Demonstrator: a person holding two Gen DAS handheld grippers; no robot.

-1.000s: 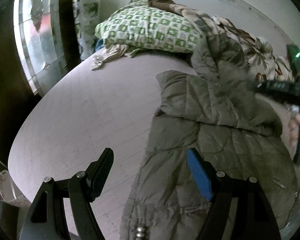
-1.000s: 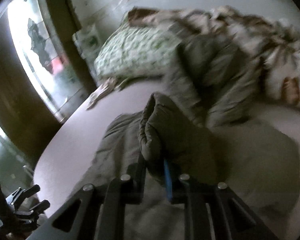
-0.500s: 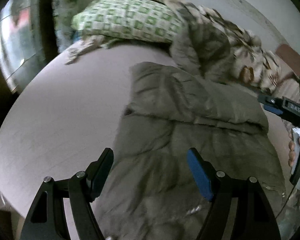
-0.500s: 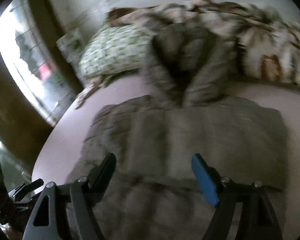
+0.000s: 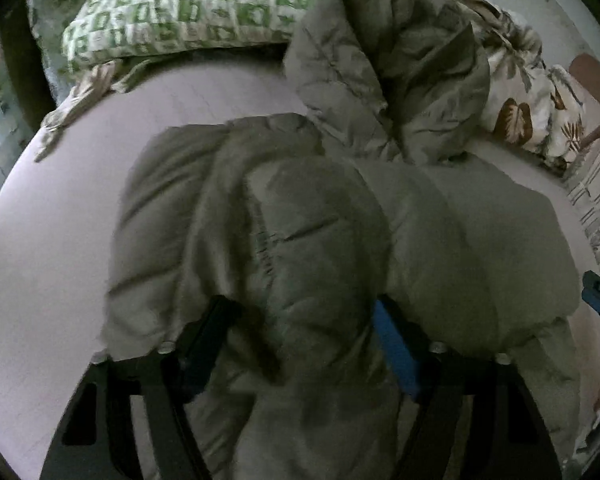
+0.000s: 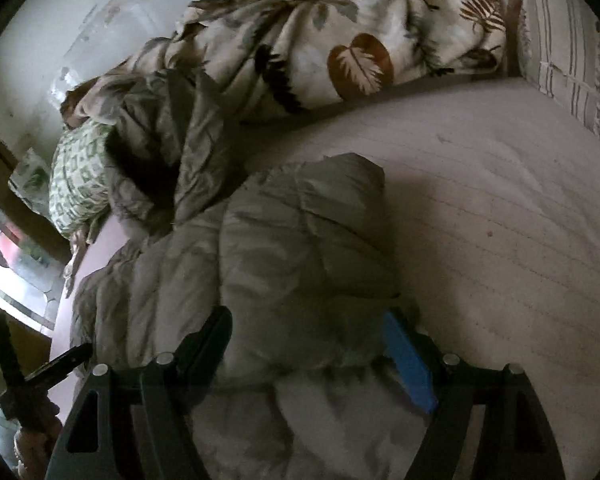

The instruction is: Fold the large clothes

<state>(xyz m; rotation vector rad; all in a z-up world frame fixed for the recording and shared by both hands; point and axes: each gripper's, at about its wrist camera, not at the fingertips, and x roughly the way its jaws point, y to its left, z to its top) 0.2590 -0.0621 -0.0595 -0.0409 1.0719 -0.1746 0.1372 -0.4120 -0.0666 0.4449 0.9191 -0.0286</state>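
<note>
A grey-olive puffer jacket (image 5: 308,232) lies bunched on the pale bed sheet (image 5: 52,240). It also shows in the right wrist view (image 6: 284,256). My left gripper (image 5: 304,320) is open, its jaws wide apart on either side of a raised fold of the jacket. My right gripper (image 6: 306,332) is open too, its jaws either side of the jacket's right portion. The right gripper's tip (image 5: 598,296) shows at the left view's right edge. The left gripper (image 6: 40,376) shows at the right view's lower left.
A green-checked pillow (image 5: 188,12) and a leaf-print duvet (image 6: 340,44) lie along the wall behind the jacket. More grey padded fabric (image 5: 392,80) is heaped against them. A striped cushion (image 6: 568,52) stands far right. A window (image 6: 16,268) is at left.
The right gripper let go of the sleeve and opened. Both grippers moved down onto the jacket, and jacket folds now sit between each pair of jaws.
</note>
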